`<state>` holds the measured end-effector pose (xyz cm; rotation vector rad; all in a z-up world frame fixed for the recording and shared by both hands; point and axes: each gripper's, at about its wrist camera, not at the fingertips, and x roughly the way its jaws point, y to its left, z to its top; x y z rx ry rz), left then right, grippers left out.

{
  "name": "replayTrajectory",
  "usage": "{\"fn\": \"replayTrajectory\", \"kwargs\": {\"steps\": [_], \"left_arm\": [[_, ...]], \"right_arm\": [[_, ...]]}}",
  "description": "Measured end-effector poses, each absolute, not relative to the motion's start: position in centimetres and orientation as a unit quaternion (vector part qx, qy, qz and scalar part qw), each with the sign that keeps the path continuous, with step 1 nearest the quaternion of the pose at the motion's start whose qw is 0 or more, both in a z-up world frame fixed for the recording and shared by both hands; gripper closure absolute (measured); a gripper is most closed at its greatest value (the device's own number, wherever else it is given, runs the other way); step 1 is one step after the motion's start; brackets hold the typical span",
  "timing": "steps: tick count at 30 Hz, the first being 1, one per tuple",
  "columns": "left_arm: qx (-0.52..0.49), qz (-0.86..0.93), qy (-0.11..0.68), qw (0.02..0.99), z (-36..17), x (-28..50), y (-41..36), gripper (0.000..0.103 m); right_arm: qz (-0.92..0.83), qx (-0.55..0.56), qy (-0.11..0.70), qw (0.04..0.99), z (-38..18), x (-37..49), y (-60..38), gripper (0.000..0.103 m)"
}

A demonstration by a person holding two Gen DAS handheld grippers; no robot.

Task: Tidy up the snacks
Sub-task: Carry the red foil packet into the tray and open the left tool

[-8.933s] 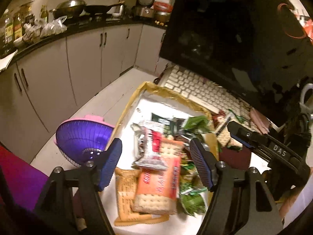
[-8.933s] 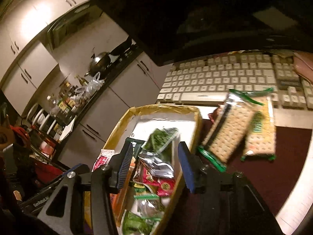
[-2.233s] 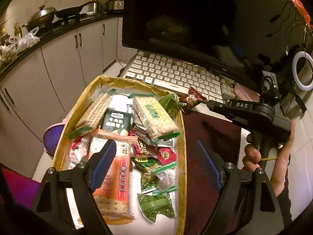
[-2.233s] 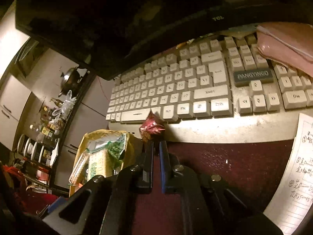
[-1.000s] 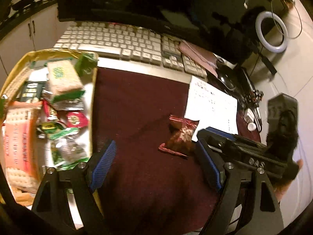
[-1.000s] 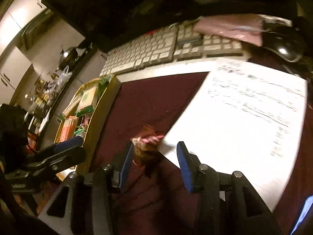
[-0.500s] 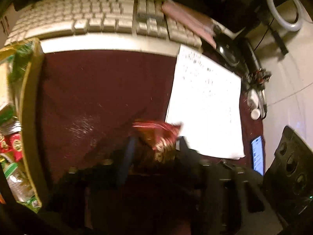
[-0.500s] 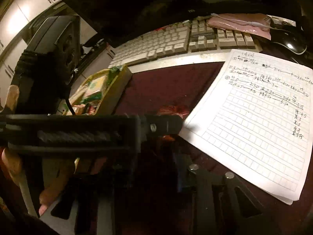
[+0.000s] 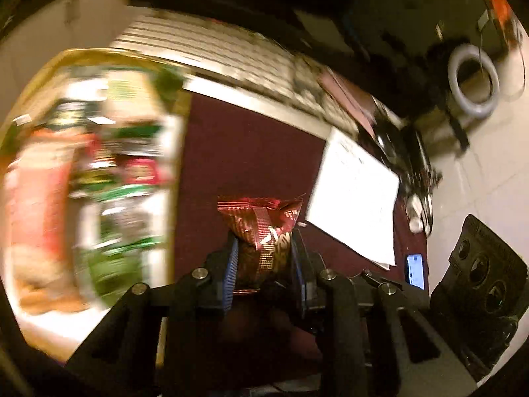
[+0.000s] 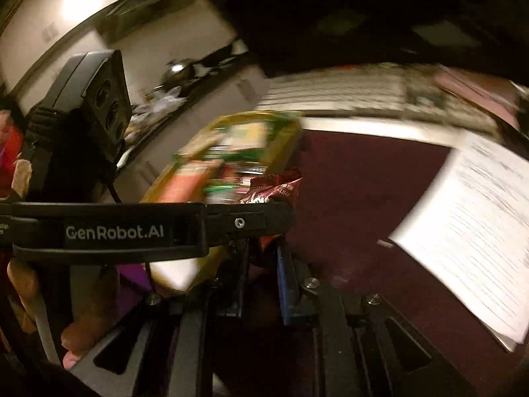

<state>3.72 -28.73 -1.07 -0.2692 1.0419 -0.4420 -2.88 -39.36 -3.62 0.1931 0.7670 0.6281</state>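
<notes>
Between the blue pads of my left tongs [image 9: 264, 248] sits a dark red snack packet [image 9: 263, 228], pinched at its lower half, its crimped top edge flaring free above the fingertips. The jaws are closed down to the packet's width. The packet is off the table, over the maroon mat [image 9: 248, 152].

Left of the mat lies the yellow-rimmed tray [image 9: 177, 152], full of snack packs: green, red and orange wrappers, all motion-blurred, so individual packs cannot be told apart. Beyond the mat runs a pale keyboard [image 9: 215, 49], also blurred. Right of the packet a white sheet of paper [image 9: 355, 192] lies on the mat; a small lit phone screen [image 9: 415, 271] sits near its lower corner. A ring light [image 9: 472, 89] stands further right.

Right wrist view: my right tongs [image 10: 263, 258] are narrowly parted, pads close together. Something dark red shows at the gap, but the left tool's arm crosses in front, so I cannot tell whether the pads grip anything. The same packet [image 10: 277, 188] shows above that arm, just beside the tray's [image 10: 291, 152] near corner. Lined paper [image 10: 469, 231] lies to the right on the mat [image 10: 357, 192].
</notes>
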Motion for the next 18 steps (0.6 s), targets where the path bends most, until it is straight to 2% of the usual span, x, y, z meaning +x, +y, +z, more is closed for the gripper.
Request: {"fn": "replayTrajectory", "kwargs": {"steps": [9, 10, 12, 13, 14, 18], "left_arm": [[-0.17, -0.148, 0.486, 0.845, -2.5, 3.8, -21.1, 0.071], [-0.167, -0.147, 0.475, 0.852, -2.5, 3.5, -20.9, 0.066], [-0.156, -0.142, 0.451, 0.867, -2.1, 2.8, -20.4, 0.048], [-0.146, -0.136, 0.436, 0.878, -1.8, 2.3, -20.3, 0.032], [-0.138, -0.132, 0.421, 0.887, -1.5, 1.8, -20.0, 0.027], [-0.09, -0.121, 0.383, 0.912, -0.2, 0.2, -20.3, 0.026]], "right_arm": [[0.355, 0.067, 0.399, 0.843, -4.9, -0.9, -31.3, 0.085], [0.348, 0.07, 0.402, 0.844, -5.3, -0.7, -31.0, 0.084], [0.335, 0.078, 0.409, 0.845, -5.9, -0.4, -30.6, 0.074], [0.332, 0.083, 0.411, 0.845, -6.0, -0.4, -30.6, 0.073], [0.332, 0.088, 0.406, 0.847, -5.9, -0.7, -30.7, 0.071], [0.306, 0.093, 0.378, 0.869, -4.8, -2.0, -31.8, 0.06]]}}
